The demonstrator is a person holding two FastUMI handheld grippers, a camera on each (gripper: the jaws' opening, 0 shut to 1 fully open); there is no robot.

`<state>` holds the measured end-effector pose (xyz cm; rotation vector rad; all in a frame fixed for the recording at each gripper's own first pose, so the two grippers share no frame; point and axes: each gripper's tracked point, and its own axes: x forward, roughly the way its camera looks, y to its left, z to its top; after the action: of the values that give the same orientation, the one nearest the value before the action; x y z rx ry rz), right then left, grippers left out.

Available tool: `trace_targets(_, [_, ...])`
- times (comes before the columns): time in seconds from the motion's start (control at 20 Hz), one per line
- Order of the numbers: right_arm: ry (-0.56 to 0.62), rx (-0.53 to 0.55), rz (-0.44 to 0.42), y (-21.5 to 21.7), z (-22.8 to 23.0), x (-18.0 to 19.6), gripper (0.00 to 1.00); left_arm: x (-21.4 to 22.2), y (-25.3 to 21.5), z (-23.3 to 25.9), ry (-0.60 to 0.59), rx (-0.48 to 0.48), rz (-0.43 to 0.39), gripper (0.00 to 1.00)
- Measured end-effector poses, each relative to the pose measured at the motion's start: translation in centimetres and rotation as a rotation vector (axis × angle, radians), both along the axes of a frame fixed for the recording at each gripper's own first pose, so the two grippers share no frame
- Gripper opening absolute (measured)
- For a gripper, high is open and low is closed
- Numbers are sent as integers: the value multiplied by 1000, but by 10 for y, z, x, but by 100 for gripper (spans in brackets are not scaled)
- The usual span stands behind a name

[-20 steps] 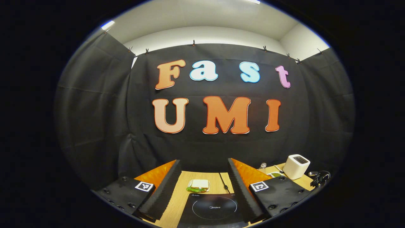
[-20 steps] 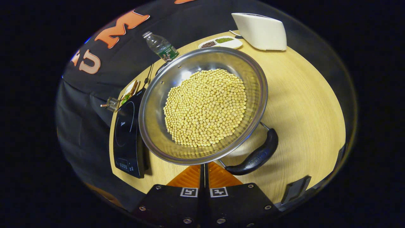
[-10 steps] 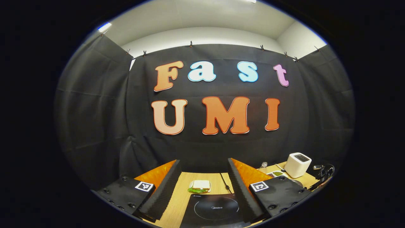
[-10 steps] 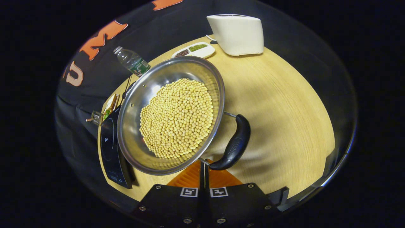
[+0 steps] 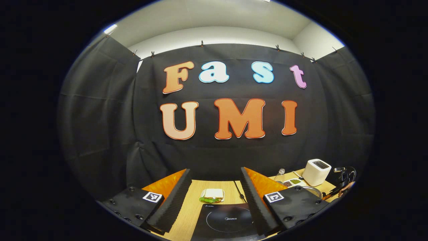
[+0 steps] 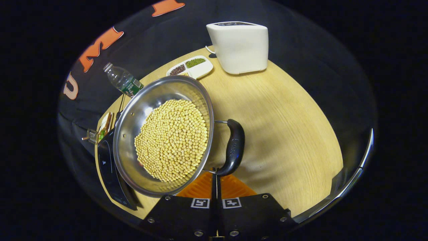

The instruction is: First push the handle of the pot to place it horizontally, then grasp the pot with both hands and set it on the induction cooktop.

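The pot (image 6: 167,134) of soybeans is seen near the closed right gripper (image 6: 215,182), its tips at the black handle (image 6: 234,149); the left gripper (image 5: 215,187) is held wide above the induction cooktop (image 5: 227,221).

Wooden table (image 6: 284,110) under pot (image 6: 133,113), toaster (image 6: 239,45)

Left tongs (image 5: 214,194) spread wide, right tongs (image 6: 216,179) pressed together

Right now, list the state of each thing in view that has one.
Left tongs: open, nothing between the fingers.
Right tongs: shut, tips at the pot's handle.
Pot: on the table, beside the cooktop, full of yellow beans.
Induction cooktop: bare on top.
Water bottle: upright, capped.
Toaster: upright, slots empty.
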<state>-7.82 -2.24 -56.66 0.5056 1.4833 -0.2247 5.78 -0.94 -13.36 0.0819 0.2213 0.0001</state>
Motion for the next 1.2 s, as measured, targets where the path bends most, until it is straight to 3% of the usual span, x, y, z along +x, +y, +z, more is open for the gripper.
trace_targets(0.4, [-38, 5, -125, -26, 8, 33, 0, 5, 6, -17, 38, -5, -4, 94])
trace_targets(0.5, [-35, -20, -115, -33, 11, 36, 5, 6, 9, -21, 43, -10, 3, 94])
trace_targets(0.55, [-37, -38, -106, -37, 11, 39, 0, 8, 9, -24, 49, -11, 4, 94])
trace_targets(0.9, [-33, -75, -129, -66, 22, 51, 0, 12, 12, -41, 81, -6, 8, 95])
trace_targets(1.2, [-44, -108, -95, -73, 17, 61, 0, 18, -1, -68, 125, -16, -9, 94])
